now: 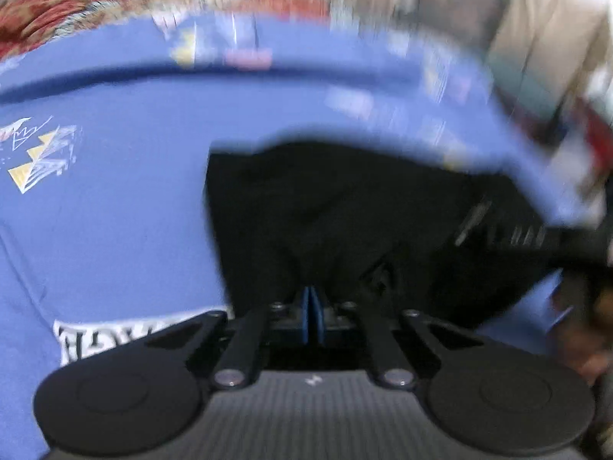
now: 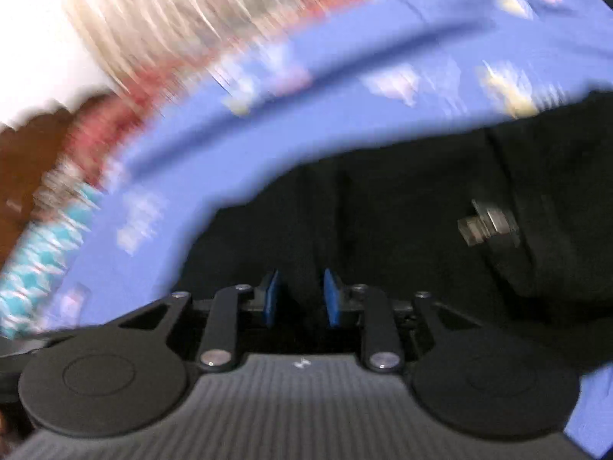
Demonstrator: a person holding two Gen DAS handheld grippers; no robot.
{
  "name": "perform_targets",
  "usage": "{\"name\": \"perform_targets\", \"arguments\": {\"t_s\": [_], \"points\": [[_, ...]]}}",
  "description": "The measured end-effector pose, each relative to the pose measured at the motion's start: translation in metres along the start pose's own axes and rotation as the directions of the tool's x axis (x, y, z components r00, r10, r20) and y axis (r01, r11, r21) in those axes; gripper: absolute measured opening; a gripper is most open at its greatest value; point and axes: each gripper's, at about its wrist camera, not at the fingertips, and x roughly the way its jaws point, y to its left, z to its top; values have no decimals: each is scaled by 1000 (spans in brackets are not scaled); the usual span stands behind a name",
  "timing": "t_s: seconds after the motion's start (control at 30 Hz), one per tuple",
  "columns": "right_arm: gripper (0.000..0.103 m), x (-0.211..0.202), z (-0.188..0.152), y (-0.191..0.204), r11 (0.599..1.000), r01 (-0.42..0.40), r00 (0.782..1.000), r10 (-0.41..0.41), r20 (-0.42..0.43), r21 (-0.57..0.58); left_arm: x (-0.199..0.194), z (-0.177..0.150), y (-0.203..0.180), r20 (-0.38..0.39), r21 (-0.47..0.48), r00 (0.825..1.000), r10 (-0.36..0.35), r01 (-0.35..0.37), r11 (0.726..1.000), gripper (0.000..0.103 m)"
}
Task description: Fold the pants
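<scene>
1. Black pants (image 1: pixel 345 211) lay bunched on the blue printed sheet (image 1: pixel 115 230).
2. Left gripper (image 1: pixel 312 303): jaws pressed together at the pants' near edge; whether cloth was pinched, I couldn't tell.
3. Right gripper (image 2: pixel 300 291): jaws partly apart over the pants, grip unclear.

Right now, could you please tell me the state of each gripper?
Left gripper: shut; any grip on the black pants cannot be told.
Right gripper: open, pants between its pads.
</scene>
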Motion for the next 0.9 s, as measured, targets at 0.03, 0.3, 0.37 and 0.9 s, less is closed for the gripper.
{"name": "perform_targets", "arguments": {"t_s": [0.03, 0.3, 0.37, 0.9], "points": [[29, 6, -4, -10, 999, -12, 1000, 13, -6, 47, 3, -4, -1, 11, 16, 1000, 10, -10, 1000, 5], [44, -3, 7, -20, 990, -81, 996, 76, 49, 116, -1, -11, -18, 49, 115, 996, 76, -82, 990, 5], [55, -6, 18, -24, 986, -101, 991, 88, 102, 129, -2, -10, -18, 50, 107, 996, 74, -79, 991, 5], [10, 4, 53, 11, 994, -97, 985, 89, 147, 49, -6, -9, -16, 74, 118, 995, 64, -73, 990, 5]]}}
